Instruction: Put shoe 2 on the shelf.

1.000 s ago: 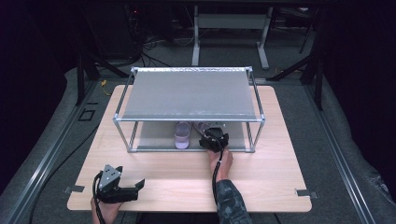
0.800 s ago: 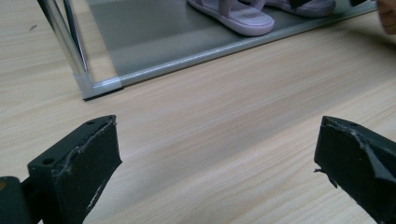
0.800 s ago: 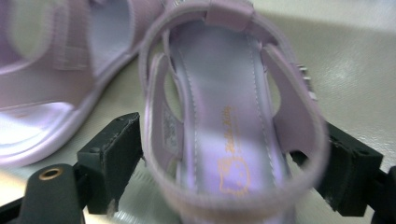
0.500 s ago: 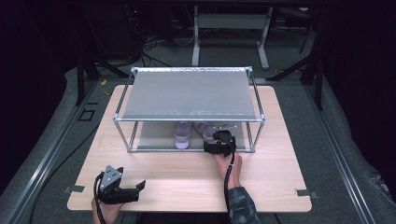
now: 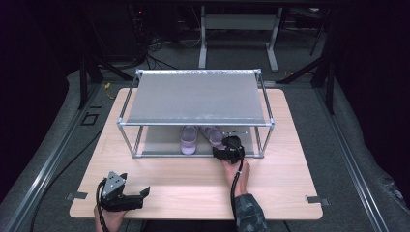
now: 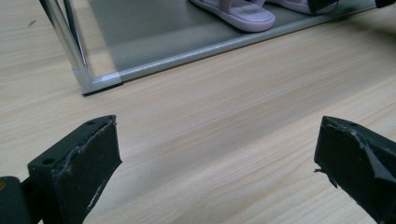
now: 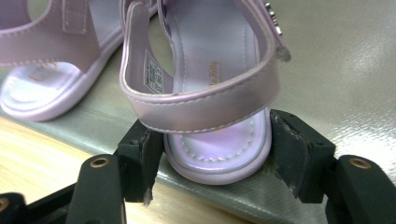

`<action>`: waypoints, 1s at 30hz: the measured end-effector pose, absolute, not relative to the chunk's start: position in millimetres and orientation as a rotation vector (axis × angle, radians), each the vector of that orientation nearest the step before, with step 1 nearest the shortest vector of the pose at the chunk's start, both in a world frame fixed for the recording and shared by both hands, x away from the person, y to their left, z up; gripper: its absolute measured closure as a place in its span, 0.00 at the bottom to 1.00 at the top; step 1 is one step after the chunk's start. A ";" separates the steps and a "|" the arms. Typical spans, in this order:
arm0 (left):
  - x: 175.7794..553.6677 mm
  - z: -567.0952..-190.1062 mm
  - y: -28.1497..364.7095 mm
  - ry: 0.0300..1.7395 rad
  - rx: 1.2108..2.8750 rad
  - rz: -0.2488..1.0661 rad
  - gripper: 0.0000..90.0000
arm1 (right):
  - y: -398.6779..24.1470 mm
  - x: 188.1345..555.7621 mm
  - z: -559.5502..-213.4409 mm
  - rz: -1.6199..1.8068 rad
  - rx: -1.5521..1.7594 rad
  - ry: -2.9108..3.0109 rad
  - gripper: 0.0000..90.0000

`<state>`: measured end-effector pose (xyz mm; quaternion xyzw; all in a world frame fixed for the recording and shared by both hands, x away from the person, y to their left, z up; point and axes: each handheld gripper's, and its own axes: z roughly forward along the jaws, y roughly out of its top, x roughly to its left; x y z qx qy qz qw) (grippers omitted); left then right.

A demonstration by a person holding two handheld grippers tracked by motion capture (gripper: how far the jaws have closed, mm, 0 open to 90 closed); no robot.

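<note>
Here the right claw (image 7: pixel 212 154), jaws just closing, clasps the heel of a lilac sandal (image 7: pixel 210 93) on the rack's lower shelf (image 5: pixel 159 140); left claw (image 5: pixel 138 197) rests released on the tabletop (image 5: pixel 183 176).

We see print in two places, both on the right-hand lilac sandal (image 7: pixel 219 100) in the right gripper view. A small white label (image 7: pixel 152 72) sits on the inside of its heel strap and carries several lines of tiny dark print, too small for us to read. On the insole (image 7: pixel 212 70) runs a short line of brownish lettering, probably a brand, but the letters are too blurred for us to make out. We can read nothing else.
</note>
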<state>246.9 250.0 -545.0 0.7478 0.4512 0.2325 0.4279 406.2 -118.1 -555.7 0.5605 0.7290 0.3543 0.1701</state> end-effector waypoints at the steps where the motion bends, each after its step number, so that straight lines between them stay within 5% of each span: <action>1: 247.1 -545.3 249.5 1.127 1.872 0.577 0.00 | -118.8 406.1 -555.8 1.018 1.604 2.072 0.41; 30: 249.1 -546.5 241.7 1.108 1.883 0.550 0.00 | -85.0 405.3 -547.4 1.089 1.539 2.136 0.33</action>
